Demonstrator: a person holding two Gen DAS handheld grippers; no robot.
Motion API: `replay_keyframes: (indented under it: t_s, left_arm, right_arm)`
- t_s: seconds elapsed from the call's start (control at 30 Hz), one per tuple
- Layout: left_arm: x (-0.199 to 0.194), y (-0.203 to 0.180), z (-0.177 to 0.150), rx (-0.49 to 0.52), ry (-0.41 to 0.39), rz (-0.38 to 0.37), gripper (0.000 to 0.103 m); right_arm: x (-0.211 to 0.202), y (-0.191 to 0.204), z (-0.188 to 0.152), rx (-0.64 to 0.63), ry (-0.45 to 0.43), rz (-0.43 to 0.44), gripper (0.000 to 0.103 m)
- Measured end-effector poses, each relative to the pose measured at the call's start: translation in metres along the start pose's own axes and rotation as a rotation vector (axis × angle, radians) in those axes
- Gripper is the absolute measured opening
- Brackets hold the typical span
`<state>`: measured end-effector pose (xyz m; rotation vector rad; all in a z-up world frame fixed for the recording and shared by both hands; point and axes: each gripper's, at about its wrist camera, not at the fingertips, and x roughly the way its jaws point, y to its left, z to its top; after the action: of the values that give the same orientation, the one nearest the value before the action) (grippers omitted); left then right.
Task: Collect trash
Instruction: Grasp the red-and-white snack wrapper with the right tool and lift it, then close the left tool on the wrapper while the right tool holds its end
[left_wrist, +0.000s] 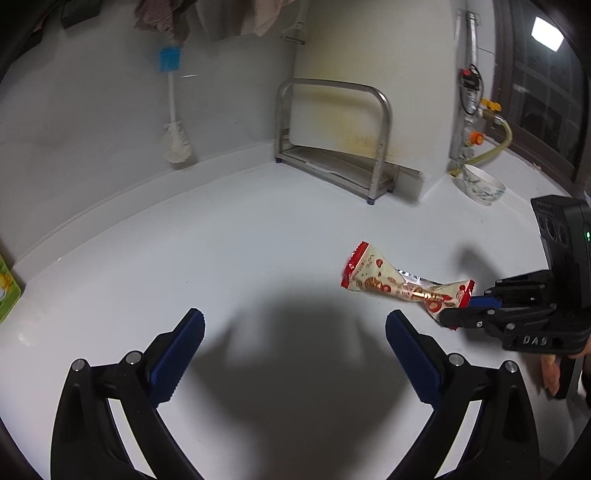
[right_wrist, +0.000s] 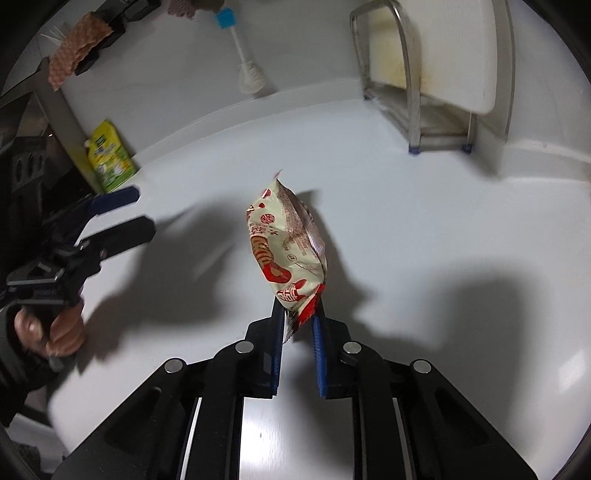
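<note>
The right tongs (right_wrist: 298, 314) pinch the red crimped end of the snack wrapper (right_wrist: 286, 240), which juts ahead of their tips above the white surface (right_wrist: 443, 240). It looks light, crinkly and slippery, so the seam suits gripping. The left tongs (left_wrist: 295, 328) stand open, empty.

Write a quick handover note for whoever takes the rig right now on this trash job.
Right gripper: shut on one end of the snack wrapper, which sticks out ahead of the fingers over the white counter.
Left gripper: open, empty, over bare counter beside it.
Done: wrapper gripped.
Left: carry it to the trash; no bin shows in either view, so find it first. No other loose trash visible.
</note>
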<state>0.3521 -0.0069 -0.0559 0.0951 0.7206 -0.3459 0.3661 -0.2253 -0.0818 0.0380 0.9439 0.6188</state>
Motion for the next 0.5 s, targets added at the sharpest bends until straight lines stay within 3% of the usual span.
replay_keyframes:
  t_s: [0.27,0.5]
  left_arm:
    - [-0.001,-0.018,-0.008,0.161,-0.028,-0.073,0.097]
    - [0.004,-0.036,-0.013,0.282,0.008,-0.145,0.097]
  right_arm:
    - [-0.017,0.006,-0.01,-0.028,0.014,0.1,0.014]
    - [-0.019,0.018,-0.013,-0.07,0.058,0.154,0.014]
